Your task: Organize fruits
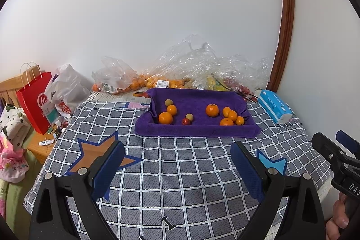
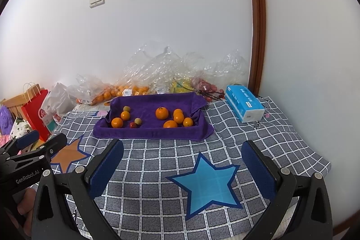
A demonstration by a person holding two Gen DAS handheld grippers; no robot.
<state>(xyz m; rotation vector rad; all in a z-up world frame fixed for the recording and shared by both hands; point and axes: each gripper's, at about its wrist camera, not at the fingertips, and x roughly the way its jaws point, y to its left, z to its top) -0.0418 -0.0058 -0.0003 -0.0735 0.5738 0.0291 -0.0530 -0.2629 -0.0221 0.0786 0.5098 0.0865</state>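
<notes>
A purple towel-lined tray sits at the far middle of the checked cloth. In it lie several oranges, two small green-yellow fruits and a small red fruit. My left gripper is open and empty, well short of the tray; it also shows in the right wrist view. My right gripper is open and empty above a blue star patch; it shows at the left wrist view's right edge.
Clear plastic bags of oranges and other fruit lie against the wall behind the tray. A blue tissue pack lies at the right. A red paper bag stands off the left edge. An orange star patch is at front left.
</notes>
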